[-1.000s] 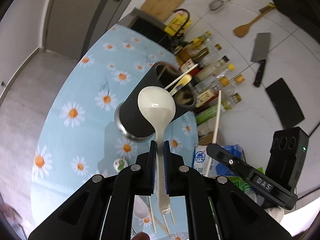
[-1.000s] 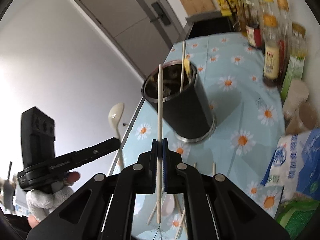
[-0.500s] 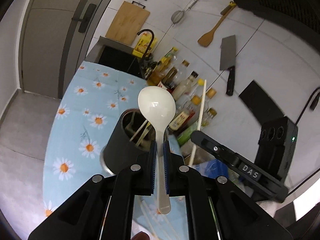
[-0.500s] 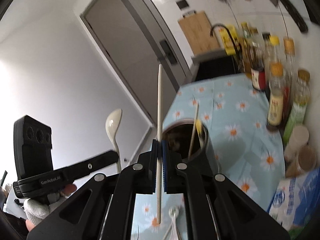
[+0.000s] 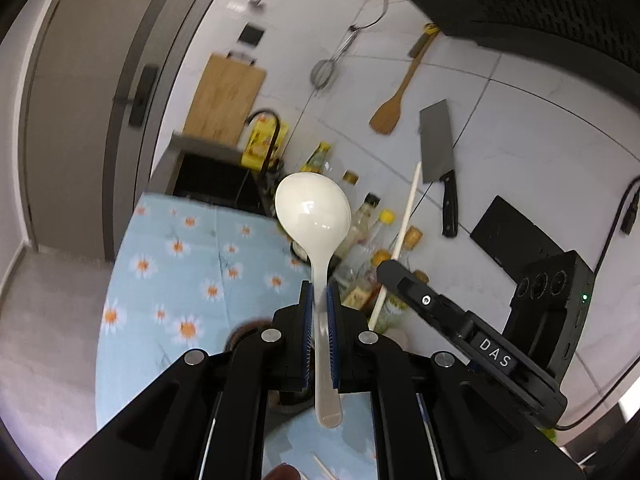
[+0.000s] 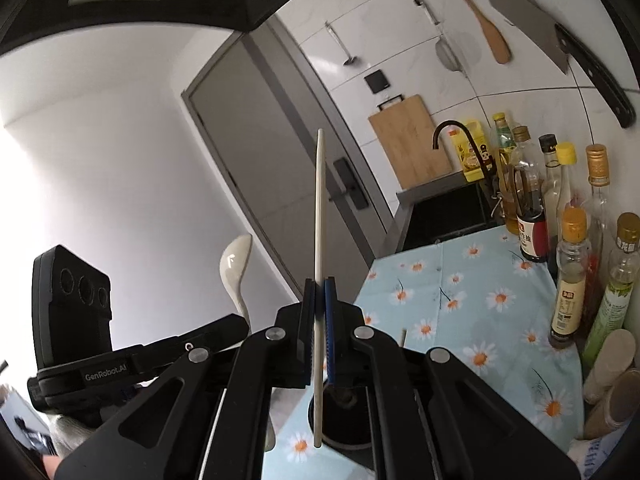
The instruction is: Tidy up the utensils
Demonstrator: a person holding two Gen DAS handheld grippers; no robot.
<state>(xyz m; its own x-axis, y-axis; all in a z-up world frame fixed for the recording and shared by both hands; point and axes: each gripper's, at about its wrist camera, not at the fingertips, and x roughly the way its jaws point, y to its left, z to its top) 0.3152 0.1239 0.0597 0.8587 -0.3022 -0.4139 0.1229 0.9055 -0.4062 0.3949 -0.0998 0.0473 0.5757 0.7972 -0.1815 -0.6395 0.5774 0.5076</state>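
Note:
My left gripper (image 5: pixel 319 300) is shut on the handle of a white spoon (image 5: pixel 313 210), whose bowl stands up in front of the camera. My right gripper (image 6: pixel 319 294) is shut on a pale chopstick (image 6: pixel 319 208) held nearly upright; that chopstick (image 5: pixel 404 228) and the right gripper's body (image 5: pixel 472 346) also show in the left wrist view. The dark utensil holder (image 6: pixel 344 416) sits below both grippers, mostly hidden behind their fingers, with its rim (image 5: pixel 240 330) peeking out beneath the left gripper. The spoon (image 6: pixel 236 268) and left gripper body (image 6: pixel 132 360) appear at the left of the right wrist view.
The counter wears a blue daisy cloth (image 5: pixel 168 280). Several sauce and oil bottles (image 6: pixel 568 240) line the wall side. A cleaver (image 5: pixel 438 148), wooden spatula (image 5: pixel 390 112), strainer (image 5: pixel 324 74) and cutting board (image 5: pixel 224 100) hang on the tiled wall. A black sink (image 6: pixel 444 208) lies beyond the cloth.
Both grippers have risen and tilted upward, each keeping its utensil. The holder has dropped from the middle of both views to below the fingers, and the wall now fills more of the frames.

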